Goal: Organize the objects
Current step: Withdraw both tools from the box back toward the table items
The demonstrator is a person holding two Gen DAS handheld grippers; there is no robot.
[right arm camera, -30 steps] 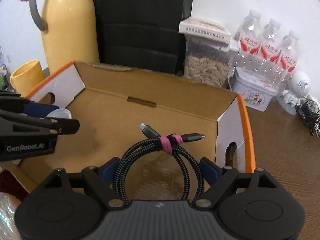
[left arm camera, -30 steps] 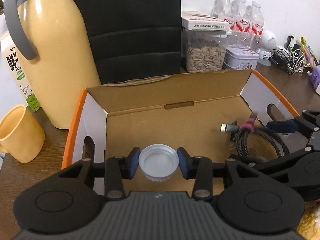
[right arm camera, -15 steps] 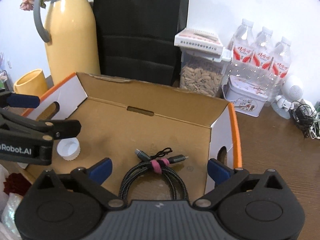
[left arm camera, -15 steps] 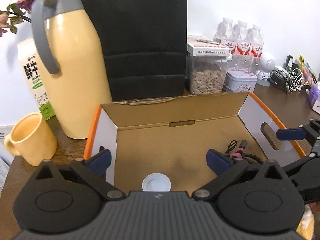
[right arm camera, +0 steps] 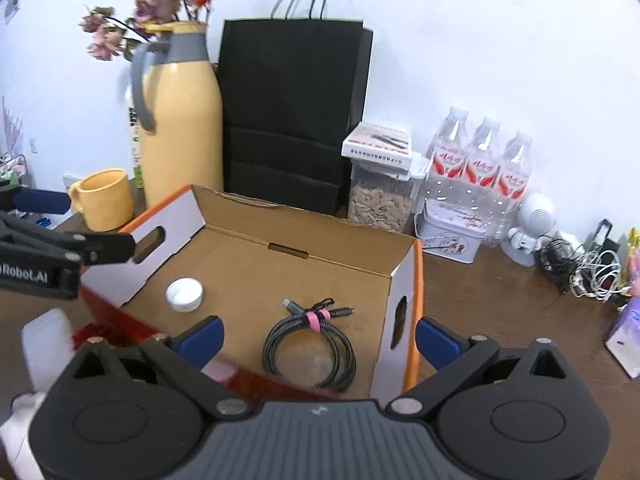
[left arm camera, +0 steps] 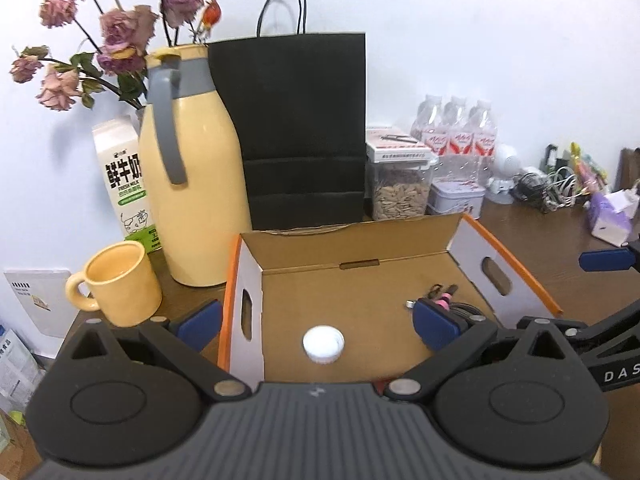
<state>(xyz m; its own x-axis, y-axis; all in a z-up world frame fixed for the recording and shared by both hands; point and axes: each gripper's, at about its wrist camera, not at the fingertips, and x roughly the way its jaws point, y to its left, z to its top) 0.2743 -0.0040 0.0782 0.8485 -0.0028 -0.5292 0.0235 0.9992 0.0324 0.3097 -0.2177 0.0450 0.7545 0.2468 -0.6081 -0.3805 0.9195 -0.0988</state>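
Note:
An open cardboard box (left arm camera: 360, 256) (right arm camera: 296, 236) with orange-edged white side flaps stands on the brown table. A white bottle cap (left arm camera: 323, 345) (right arm camera: 184, 294) lies on the box floor at its left. A coiled black braided cable (right arm camera: 310, 346) with a pink tie lies at the right of the floor; in the left wrist view only the cable's end (left arm camera: 444, 296) shows behind a blue pad. My left gripper (left arm camera: 318, 326) is open, held above and in front of the cap. My right gripper (right arm camera: 316, 340) is open above the cable, touching nothing.
Behind the box stand a yellow thermos jug (left arm camera: 188, 184), a black paper bag (left arm camera: 300, 132), a jar of seeds (left arm camera: 400, 192), a tin (left arm camera: 456, 198) and water bottles (right arm camera: 480, 164). A yellow mug (left arm camera: 120, 284) and milk carton (left arm camera: 124, 184) are at left. Tangled cables (right arm camera: 584, 272) lie far right.
Both grippers opened wide, let the cap and the cable drop onto the box floor, then pulled up and back out of the box.

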